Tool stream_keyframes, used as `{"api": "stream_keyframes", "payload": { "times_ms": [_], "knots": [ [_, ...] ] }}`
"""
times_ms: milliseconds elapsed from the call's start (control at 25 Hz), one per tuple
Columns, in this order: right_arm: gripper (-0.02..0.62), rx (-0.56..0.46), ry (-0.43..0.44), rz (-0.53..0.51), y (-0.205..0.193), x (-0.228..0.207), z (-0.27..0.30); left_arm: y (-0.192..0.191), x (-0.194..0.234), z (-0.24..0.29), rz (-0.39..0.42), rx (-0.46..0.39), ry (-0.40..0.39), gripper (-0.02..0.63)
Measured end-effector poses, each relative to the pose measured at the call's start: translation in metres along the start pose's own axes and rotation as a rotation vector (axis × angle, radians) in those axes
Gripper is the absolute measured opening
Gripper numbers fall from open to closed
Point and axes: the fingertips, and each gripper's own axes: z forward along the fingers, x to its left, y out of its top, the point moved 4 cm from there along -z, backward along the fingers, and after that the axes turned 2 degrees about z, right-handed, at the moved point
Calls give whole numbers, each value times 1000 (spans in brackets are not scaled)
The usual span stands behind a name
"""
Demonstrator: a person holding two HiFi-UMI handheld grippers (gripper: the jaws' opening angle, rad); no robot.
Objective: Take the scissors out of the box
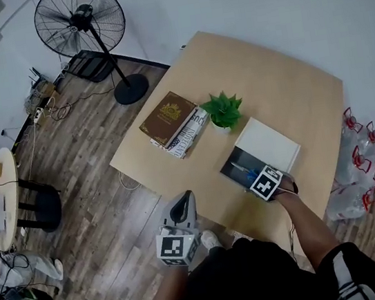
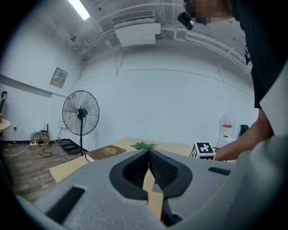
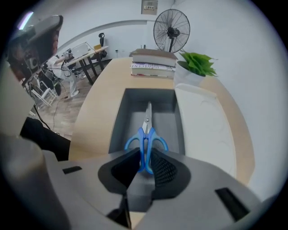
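Note:
A pair of scissors [image 3: 146, 134] with blue handles and short steel blades lies lengthwise in an open dark grey box [image 3: 118, 121]. In the head view the box [image 1: 230, 166] sits near the table's front edge, under my right gripper [image 1: 255, 175]. The right gripper [image 3: 145, 158] points steeply down into the box, and its jaws are shut on the scissors' handles, blades pointing away. My left gripper [image 1: 185, 199] hangs off the table's front side, close to the person's body. Seen in its own view, the left gripper [image 2: 148, 153] is shut and empty, aimed level across the table.
The box's white lid [image 1: 267, 142] lies right beside the box. A small potted plant [image 1: 223, 110] and a stack of books [image 1: 171, 121] stand further back on the wooden table [image 1: 281, 76]. A standing fan [image 1: 81, 22] is on the floor beyond.

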Motion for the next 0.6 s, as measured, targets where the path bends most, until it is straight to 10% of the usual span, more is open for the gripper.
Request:
{"api": "stream_keyframes", "payload": {
  "times_ms": [600],
  "knots": [
    [72, -500, -317, 69, 41, -7, -128, 4, -10, 12, 17, -1, -25, 0]
  ]
}}
